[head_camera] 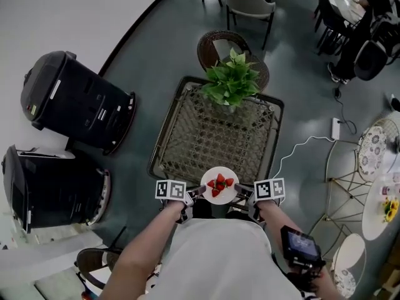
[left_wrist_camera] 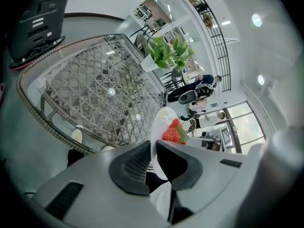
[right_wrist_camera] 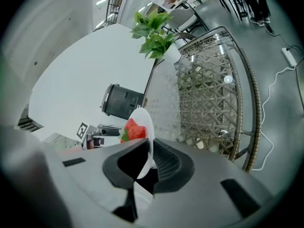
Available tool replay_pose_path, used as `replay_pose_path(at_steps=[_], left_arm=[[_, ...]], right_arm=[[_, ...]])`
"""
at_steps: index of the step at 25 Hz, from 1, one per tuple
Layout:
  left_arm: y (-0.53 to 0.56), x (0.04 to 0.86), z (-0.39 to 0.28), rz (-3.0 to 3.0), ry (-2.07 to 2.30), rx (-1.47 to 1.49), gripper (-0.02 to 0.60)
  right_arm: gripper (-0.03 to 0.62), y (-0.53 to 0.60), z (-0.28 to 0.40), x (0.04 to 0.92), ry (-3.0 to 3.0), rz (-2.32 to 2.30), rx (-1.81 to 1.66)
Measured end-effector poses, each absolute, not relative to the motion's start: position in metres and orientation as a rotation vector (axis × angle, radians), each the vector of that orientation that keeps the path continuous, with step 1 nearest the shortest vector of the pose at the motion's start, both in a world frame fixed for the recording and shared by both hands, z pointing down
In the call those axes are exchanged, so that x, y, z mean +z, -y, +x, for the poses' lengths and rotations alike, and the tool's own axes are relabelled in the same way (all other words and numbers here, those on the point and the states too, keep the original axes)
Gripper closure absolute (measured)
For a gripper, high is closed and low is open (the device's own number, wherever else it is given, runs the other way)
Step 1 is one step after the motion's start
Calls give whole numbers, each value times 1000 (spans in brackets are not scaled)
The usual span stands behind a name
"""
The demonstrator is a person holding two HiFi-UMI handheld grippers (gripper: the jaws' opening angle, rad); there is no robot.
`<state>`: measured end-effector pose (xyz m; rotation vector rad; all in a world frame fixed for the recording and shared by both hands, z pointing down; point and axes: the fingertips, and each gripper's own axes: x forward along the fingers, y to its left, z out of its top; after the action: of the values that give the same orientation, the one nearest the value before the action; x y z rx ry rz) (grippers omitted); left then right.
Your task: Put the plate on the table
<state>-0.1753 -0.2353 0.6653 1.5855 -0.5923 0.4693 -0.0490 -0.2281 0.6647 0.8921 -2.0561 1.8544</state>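
Note:
A small white plate with strawberries hangs at the near edge of the glass-topped wicker table. My left gripper is shut on the plate's left rim and my right gripper is shut on its right rim. In the left gripper view the plate runs edge-on between the jaws, strawberries above them. The right gripper view shows the plate the same way, its rim pinched, strawberries to the left.
A potted green plant stands at the table's far edge. Two black machines sit on the floor at the left. Chairs stand beyond the table; round white tables and a cable lie at the right.

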Motion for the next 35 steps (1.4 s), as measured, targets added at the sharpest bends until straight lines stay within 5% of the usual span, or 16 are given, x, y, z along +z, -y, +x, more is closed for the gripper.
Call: replay_pose_path(at_steps=[19, 35], left_arm=[[299, 681, -254, 1641, 358, 584, 548], [297, 704, -247, 1627, 231, 753, 548]], right_arm=[[568, 265, -133, 677, 1914, 1159, 1888], [568, 244, -133, 703, 1800, 1345, 2026]])
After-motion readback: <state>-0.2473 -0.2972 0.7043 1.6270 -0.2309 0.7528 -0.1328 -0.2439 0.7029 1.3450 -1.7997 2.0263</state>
